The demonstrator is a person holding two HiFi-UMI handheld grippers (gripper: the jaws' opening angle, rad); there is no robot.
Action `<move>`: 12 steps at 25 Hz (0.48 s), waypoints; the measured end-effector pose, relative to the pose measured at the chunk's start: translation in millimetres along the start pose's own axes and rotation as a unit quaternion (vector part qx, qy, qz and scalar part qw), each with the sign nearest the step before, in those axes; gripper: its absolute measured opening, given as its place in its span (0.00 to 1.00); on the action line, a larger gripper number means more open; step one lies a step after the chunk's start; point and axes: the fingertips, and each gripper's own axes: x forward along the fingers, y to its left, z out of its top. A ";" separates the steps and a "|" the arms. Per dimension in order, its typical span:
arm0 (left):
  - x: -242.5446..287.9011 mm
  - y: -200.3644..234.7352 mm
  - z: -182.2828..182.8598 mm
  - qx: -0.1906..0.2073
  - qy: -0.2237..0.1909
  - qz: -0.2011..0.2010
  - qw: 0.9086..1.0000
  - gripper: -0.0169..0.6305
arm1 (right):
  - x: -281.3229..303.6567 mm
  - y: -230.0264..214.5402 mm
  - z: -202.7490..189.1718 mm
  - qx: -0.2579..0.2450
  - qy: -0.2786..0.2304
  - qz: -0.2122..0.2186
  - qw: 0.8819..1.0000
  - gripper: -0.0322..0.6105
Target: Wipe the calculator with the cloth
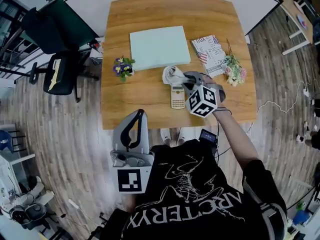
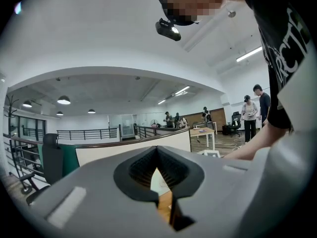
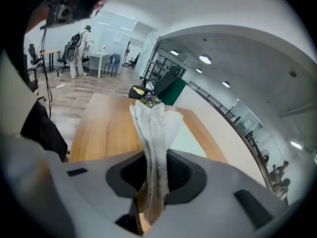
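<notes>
In the head view, we hold the right gripper (image 1: 189, 80) over the table (image 1: 130, 104), near its front edge. The calculator (image 1: 177, 97) lies flat there, just left of the gripper's marker cube. The cloth (image 1: 172, 75) bunches just beyond the calculator's top end, at the gripper's tips. The left gripper (image 1: 137, 121) sits off the table's front edge, close to our body.

In the left gripper view, we see the left gripper (image 2: 157, 155) with its 2 jaws closed together at the tips and nothing between them.

In the right gripper view, the right gripper (image 3: 156, 175) has its 2 jaws clamped on the cloth (image 3: 153, 128), which stands up in folds above them.
</notes>
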 end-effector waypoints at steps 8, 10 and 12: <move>-26.8 8.6 -18.7 -0.009 0.031 0.046 0.998 0.04 | 114.2 54.3 -61.9 -0.132 0.120 0.106 0.978 0.18; -31.6 12.1 -22.4 -0.011 0.035 0.054 0.998 0.04 | 125.4 65.5 -72.2 -0.135 0.138 0.120 0.974 0.18; -37.3 15.7 -24.9 -0.017 0.039 0.063 0.997 0.04 | 132.0 75.3 -79.0 -0.143 0.152 0.125 0.970 0.18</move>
